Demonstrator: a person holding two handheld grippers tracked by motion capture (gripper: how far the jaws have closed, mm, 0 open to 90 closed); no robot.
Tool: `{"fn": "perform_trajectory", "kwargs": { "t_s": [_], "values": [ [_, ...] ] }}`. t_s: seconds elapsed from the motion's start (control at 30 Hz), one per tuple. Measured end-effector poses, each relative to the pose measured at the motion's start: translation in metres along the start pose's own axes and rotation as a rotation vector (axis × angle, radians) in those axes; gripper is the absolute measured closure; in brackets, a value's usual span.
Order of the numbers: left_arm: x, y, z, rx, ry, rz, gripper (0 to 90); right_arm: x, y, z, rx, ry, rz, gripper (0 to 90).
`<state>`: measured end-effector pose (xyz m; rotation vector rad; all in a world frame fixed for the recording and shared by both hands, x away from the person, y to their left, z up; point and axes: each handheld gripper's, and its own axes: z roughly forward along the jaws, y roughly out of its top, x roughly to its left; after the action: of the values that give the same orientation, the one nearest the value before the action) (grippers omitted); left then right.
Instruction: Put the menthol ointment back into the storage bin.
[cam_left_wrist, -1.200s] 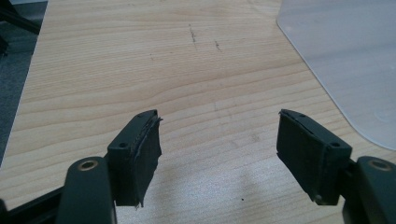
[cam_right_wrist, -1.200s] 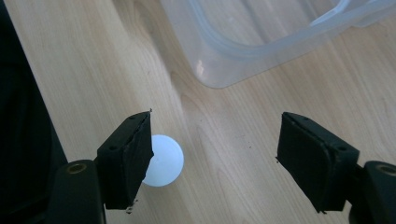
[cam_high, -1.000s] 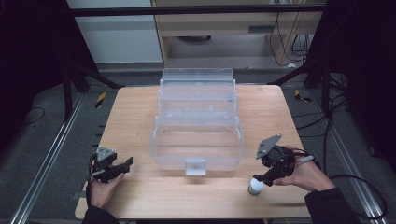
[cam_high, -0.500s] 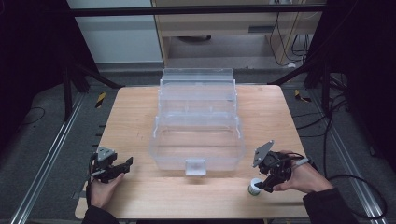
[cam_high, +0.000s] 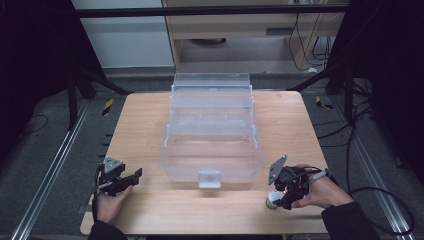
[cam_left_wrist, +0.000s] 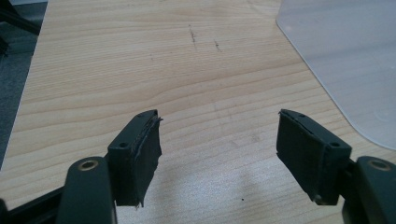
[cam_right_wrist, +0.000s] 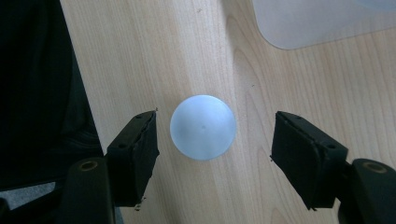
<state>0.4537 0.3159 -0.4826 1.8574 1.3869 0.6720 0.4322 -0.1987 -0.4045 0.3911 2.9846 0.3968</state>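
Now right claw (cam_right_wrist: 215, 140) straddles ball (cam_right_wrist: 202, 127) near table edge (cam_high: 200, 233), closing, gaps both sides.

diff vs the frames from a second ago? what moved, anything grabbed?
The right tongs came down toward the near table edge over the white ball, and their jaws have just been closing; the ball sits between them with gaps on both sides, not gripped. The left tongs, the clear box and the ball kept their places.

We see a light wooden table (cam_high: 145, 125). A clear plastic box (cam_high: 211, 150) sits at its middle, reaching toward the far edge. A small white ball (cam_high: 272, 200) lies near the near right corner.
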Motion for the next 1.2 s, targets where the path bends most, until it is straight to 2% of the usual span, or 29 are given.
{"fn": "perform_trajectory", "kwargs": {
  "t_s": [0.43, 0.67, 0.93, 1.0, 1.2],
  "values": [
    [0.0, 0.0, 0.0, 0.001, 0.0, -0.001, 30.1, 0.001, 0.0, 0.016, 0.048, 0.02, -0.026, 32.8],
    [0.0, 0.0, 0.0, 0.001, 0.0, -0.001, 30.1, 0.001, 0.001, 0.021, 0.063, 0.024, -0.021, 34.4],
    [0.0, 0.0, 0.0, 0.002, 0.001, -0.001, 30.1, 0.001, 0.004, 0.027, 0.09, 0.034, -0.03, 38.8],
    [0.0, 0.0, 0.0, 0.002, 0.001, -0.001, 30.1, 0.0, 0.004, 0.029, 0.096, 0.033, -0.046, 40.5],
    [0.0, 0.0, 0.0, 0.002, 0.001, -0.001, 30.1, 0.0, 0.005, 0.03, 0.104, 0.035, -0.039, 43.7]
  ]
}}
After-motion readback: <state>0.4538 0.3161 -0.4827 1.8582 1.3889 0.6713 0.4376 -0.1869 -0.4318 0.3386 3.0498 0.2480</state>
